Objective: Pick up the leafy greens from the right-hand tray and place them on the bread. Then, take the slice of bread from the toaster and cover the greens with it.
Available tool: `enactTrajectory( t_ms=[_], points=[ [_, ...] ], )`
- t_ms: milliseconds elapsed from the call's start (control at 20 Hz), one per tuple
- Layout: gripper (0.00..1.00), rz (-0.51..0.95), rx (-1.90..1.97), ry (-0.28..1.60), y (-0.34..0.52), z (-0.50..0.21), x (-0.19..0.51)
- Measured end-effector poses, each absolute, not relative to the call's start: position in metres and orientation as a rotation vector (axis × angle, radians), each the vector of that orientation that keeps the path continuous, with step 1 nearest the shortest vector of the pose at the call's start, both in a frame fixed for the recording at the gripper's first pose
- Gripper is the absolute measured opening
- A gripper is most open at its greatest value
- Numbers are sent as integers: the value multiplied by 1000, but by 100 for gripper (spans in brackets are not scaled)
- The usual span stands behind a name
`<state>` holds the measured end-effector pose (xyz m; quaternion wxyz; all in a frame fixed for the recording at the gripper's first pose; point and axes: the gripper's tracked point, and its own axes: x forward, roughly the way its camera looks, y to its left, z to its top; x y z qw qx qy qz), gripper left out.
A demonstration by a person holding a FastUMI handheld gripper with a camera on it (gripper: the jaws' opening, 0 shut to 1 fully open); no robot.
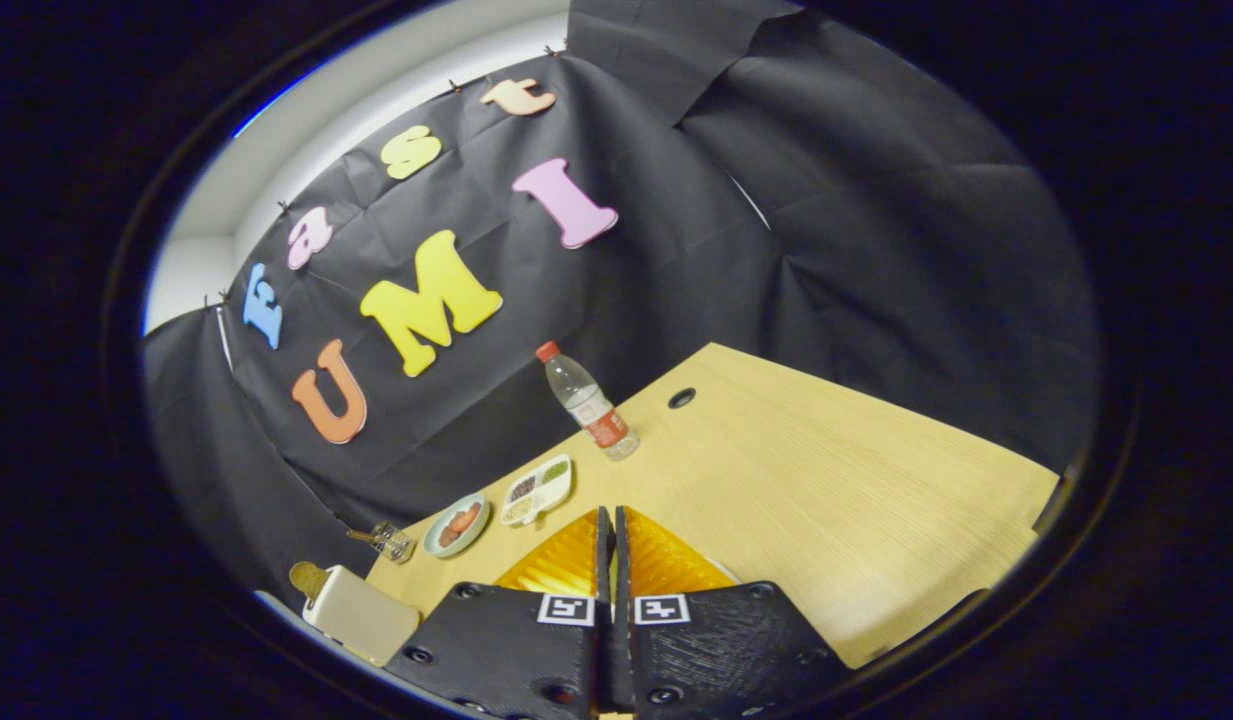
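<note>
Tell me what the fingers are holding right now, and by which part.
Nothing that can be seen. The gripper has its fingers closed together with no visible gap and nothing showing between them, above the wooden table. The toaster with its bread slice sits off to the side.

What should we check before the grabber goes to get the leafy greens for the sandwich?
1. Fingers free: the gripper is shut with nothing seen between its fingers. Ok, but it must open first.
2. Greens found: the white divided tray beyond the fingers holds dark and green bits; whether these are leafy greens, cannot tell.
3. Bread in toaster: a brown slice sticks up from the cream toaster. Ok.
4. Bottom bread to put greens on: cannot tell.
5. Path: the clear plastic bottle with red cap stands upright beside the tray, apart from it. Ok.
6. The wooden table is steady-looking. Ok.
</note>
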<state>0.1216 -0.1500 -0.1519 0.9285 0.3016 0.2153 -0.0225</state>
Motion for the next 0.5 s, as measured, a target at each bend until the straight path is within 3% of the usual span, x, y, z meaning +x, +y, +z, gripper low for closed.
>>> enactTrajectory(
  t_ms=[500],
  points=[
    [0,103,600,387,-41,-100,122]
  ],
)
